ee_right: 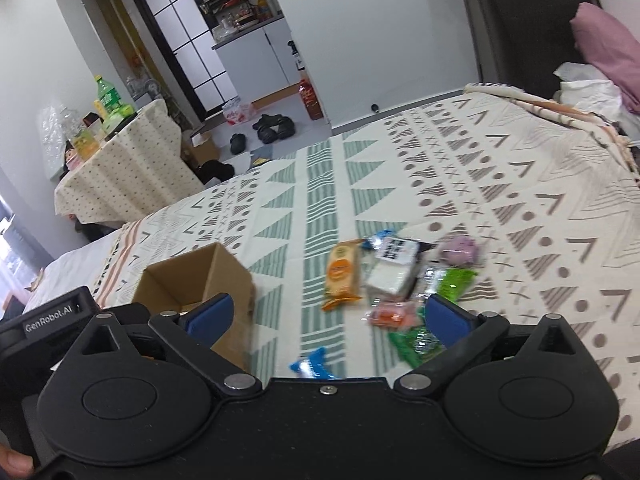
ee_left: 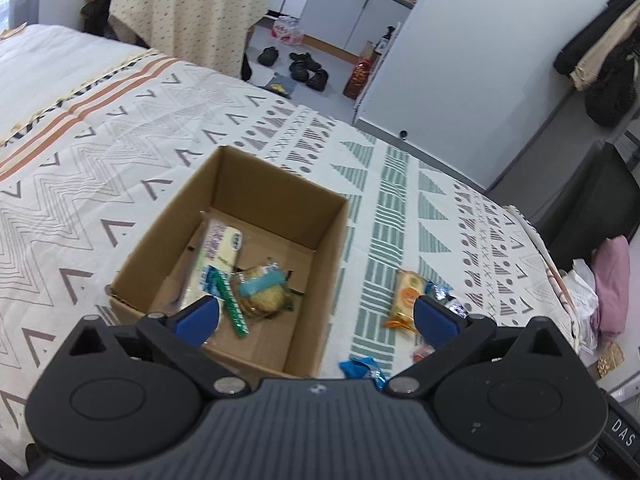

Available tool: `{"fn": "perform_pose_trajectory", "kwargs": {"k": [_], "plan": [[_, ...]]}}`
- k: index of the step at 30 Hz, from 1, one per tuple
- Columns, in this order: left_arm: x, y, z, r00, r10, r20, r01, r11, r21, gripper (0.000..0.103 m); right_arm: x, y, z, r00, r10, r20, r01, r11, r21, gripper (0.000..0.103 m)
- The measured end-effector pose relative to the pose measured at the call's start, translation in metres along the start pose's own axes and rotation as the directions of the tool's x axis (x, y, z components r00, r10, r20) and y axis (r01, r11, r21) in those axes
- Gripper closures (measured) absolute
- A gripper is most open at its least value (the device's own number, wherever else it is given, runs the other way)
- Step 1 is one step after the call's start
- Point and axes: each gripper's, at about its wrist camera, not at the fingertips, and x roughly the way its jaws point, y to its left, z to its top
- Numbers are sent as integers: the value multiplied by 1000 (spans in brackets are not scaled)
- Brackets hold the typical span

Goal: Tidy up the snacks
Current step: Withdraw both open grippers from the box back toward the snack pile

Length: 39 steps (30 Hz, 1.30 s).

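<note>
An open cardboard box (ee_left: 328, 216) (ee_right: 224, 272) stands on the patterned bedspread. Inside lie a pale yellow packet (ee_left: 218, 252), a green stick pack (ee_left: 234, 308) and a round cracker pack (ee_left: 266, 292). My left gripper (ee_left: 318, 316) hovers open over the box's near right part, nothing between its blue fingers (ee_left: 198, 316). To the right, loose snacks lie on the spread: an orange packet (ee_right: 342, 274) (ee_left: 404, 298), a white block (ee_right: 390, 278), a purple one (ee_right: 460, 250), green packs (ee_right: 456, 282), a blue wrapper (ee_right: 312, 364). My right gripper (ee_right: 328, 318) is open above the spread, left of the pile.
A draped side table (ee_right: 120, 168) with bottles stands beyond the bed. Shoes (ee_left: 308, 68) lie on the floor by white cabinets. Pink and white cloth (ee_right: 600, 48) is piled at the bed's far right corner. A fingertip (ee_right: 14, 462) shows at the lower left.
</note>
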Motion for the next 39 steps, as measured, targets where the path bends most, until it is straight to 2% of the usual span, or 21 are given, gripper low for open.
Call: {"fn": "perform_pose_trajectory", "kwargs": {"k": [6, 12, 17, 25, 31, 39], "plan": [[-4, -20, -8, 1000, -20, 13, 19, 999, 48, 0, -14, -22, -2, 1000, -8, 12, 8, 1000, 3, 0], [-2, -35, -17, 999, -49, -6, 49, 996, 78, 0, -21, -45, -5, 1000, -24, 7, 24, 999, 21, 0], [3, -45, -24, 999, -32, -35, 35, 995, 97, 0, -23, -64, -9, 1000, -25, -3, 25, 999, 42, 0], [11, -57, -41, 999, -8, -46, 13, 993, 113, 0, -19, -84, -12, 999, -22, -30, 23, 999, 33, 0], [22, -68, -57, 999, -1, -53, 9, 991, 135, 0, -8, -96, -18, 998, -21, -60, 25, 997, 69, 0], [46, -72, -72, 997, 21, -76, -10, 990, 139, 4, 13, -104, -21, 992, 32, -120, -20, 995, 102, 13]]}}
